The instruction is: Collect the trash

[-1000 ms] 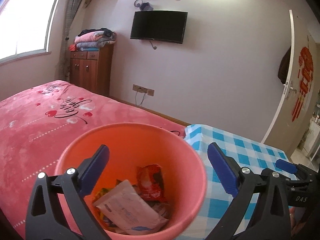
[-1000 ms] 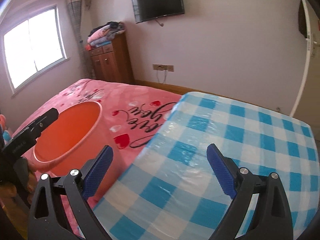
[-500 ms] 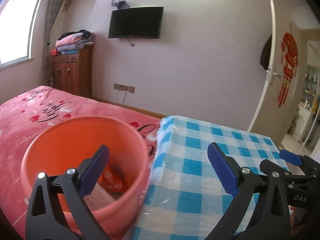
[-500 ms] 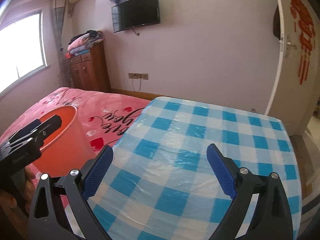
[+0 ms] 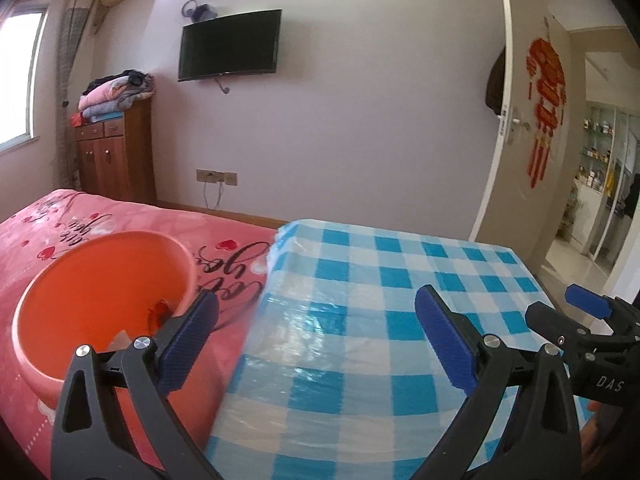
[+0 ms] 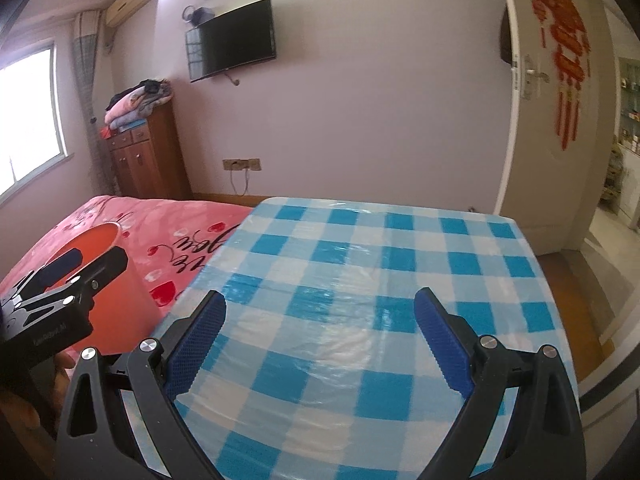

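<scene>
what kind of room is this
Most likely a bedroom in a home: a bed with a pink heart-print cover, a wall-mounted TV, and a wooden cabinet stacked with folded bedding. A table with a blue checked cloth and an orange bucket stand beside the bed.

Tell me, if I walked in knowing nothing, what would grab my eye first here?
Probably the blue-and-white checked tablecloth, filling the middle under a shiny clear cover with nothing lying on it. Next, the orange bucket at its left, against the pink bed, with a few wrappers showing inside. Both hand-held grippers, left and right, hang open and empty over the table.
</scene>
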`<state>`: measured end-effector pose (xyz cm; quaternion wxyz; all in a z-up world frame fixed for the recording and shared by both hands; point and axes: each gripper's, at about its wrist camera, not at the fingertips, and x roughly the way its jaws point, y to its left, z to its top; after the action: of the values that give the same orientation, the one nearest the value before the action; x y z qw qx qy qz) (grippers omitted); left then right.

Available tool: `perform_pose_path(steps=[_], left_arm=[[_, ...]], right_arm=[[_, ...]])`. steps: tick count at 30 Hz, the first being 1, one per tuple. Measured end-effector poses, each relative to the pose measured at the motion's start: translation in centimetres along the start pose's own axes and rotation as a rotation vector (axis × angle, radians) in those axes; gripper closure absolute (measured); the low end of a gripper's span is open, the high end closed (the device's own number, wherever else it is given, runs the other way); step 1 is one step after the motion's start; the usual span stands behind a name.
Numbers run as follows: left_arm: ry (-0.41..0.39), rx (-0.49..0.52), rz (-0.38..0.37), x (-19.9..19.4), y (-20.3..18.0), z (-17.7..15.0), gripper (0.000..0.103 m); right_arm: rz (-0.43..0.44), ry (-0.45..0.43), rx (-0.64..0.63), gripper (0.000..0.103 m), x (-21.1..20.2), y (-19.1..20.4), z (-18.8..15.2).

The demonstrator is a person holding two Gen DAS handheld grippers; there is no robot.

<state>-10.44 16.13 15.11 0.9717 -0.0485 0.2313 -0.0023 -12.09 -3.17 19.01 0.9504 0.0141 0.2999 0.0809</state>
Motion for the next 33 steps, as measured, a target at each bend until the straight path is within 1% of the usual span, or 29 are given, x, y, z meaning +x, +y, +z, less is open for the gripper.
perform_pose_path(steps=[8, 15, 18, 24, 33], left_arm=[[0.030, 0.049, -0.051, 0.4, -4.4, -1.1, 0.004], [0.075, 0.086, -0.081, 1.6, -7.8, -2.6, 0.004], [0.081, 0.102, -0.080, 2.0, -9.1, -3.1, 0.004], [0.096, 0.118, -0.103, 2.8, -11.5, -4.2, 0.004], [0.129, 0.128, -0.132, 3.7, -13.9, -5.6, 0.004]], right_arm=[[-0.036, 0.000, 0.060, 0.009, -1.1, -3.9, -2.0], [-0.082, 0.000, 0.116, 0.009, -1.8, -7.6, -4.1], [-0.111, -0.005, 0.123, 0.009, -2.1, -8.9, -5.0], [-0.166, -0.019, 0.135, 0.009, -2.4, -11.0, -6.4], [-0.235, -0.049, 0.125, 0.009, -2.8, -12.9, -7.8]])
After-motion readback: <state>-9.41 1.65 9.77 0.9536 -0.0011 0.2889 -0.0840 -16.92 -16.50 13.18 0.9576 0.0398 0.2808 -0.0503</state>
